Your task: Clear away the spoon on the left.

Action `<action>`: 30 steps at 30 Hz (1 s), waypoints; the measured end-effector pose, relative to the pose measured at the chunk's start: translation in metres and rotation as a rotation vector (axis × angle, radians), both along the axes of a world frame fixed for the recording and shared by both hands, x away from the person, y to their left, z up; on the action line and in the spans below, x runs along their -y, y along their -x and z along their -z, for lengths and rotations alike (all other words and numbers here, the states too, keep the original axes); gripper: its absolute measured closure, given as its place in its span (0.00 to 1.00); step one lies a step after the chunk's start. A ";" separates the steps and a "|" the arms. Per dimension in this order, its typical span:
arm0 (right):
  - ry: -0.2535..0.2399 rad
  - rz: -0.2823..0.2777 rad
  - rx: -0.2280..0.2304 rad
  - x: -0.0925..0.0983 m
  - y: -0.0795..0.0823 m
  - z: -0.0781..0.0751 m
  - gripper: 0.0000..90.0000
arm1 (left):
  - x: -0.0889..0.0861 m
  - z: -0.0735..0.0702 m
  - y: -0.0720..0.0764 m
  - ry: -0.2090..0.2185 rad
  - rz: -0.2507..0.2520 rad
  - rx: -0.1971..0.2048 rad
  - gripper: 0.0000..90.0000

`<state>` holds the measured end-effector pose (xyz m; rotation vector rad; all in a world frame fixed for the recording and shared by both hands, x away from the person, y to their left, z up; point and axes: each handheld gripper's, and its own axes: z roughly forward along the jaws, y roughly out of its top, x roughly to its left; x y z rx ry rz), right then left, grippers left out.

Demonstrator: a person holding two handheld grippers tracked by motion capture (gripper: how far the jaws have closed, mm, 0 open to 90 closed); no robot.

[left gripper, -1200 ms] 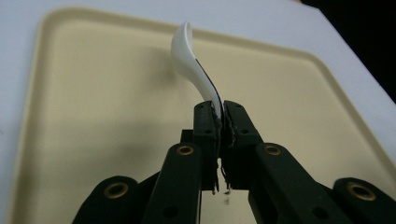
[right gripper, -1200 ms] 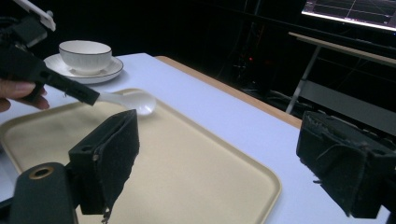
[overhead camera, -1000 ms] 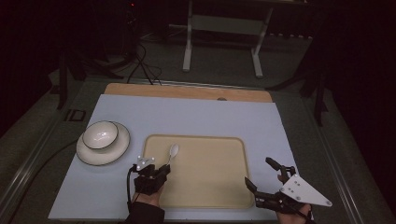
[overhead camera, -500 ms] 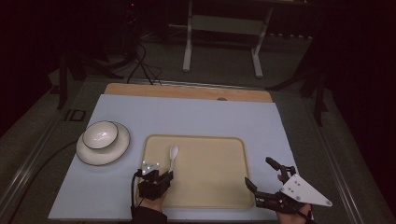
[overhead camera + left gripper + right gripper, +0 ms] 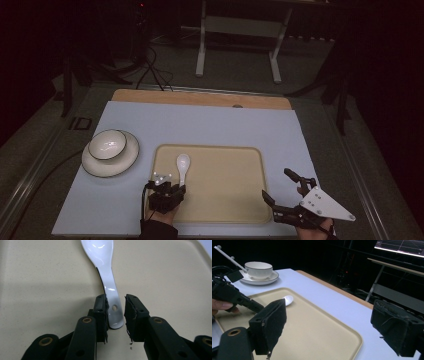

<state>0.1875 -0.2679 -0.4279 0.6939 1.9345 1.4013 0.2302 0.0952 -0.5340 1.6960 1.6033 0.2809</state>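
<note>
The white ceramic spoon lies flat on the beige tray, toward the tray's left side, bowl pointing away from me and handle end toward my near edge. A second ago my left gripper sat just off the tray's near-left edge and the spoon lay a little farther out; now the gripper is in over the tray and the spoon's handle sits between its jaws, so either I have let it go here or I am about to take it. In the left gripper view the jaws are parted: the one on that view's left looks to be touching the handle's edge, while the other stands clear of it with a gap of bare tray between, so I am not clamping the spoon. I judge the spoon is resting on its own weight, and the next move is either to close squarely on the handle or to back straight out without nudging it. My right gripper has not moved over that second; it hangs at the tray's near-right corner with its jaws wide apart and nothing between them. Well to the left of the tray, the white bowl sits on its saucer on the pale blue tabletop.
</note>
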 end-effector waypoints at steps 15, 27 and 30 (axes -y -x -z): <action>0.001 -0.002 -0.001 -0.001 -0.001 0.000 0.15 | 0.000 -0.014 -0.004 -0.027 0.075 0.031 0.73; 0.004 0.001 -0.003 -0.001 -0.001 0.000 0.15 | -0.002 -0.021 -0.010 -0.093 0.179 -0.011 0.69; 0.004 0.001 -0.002 -0.001 0.000 0.000 0.15 | -0.002 -0.021 -0.013 -0.084 0.209 -0.022 0.67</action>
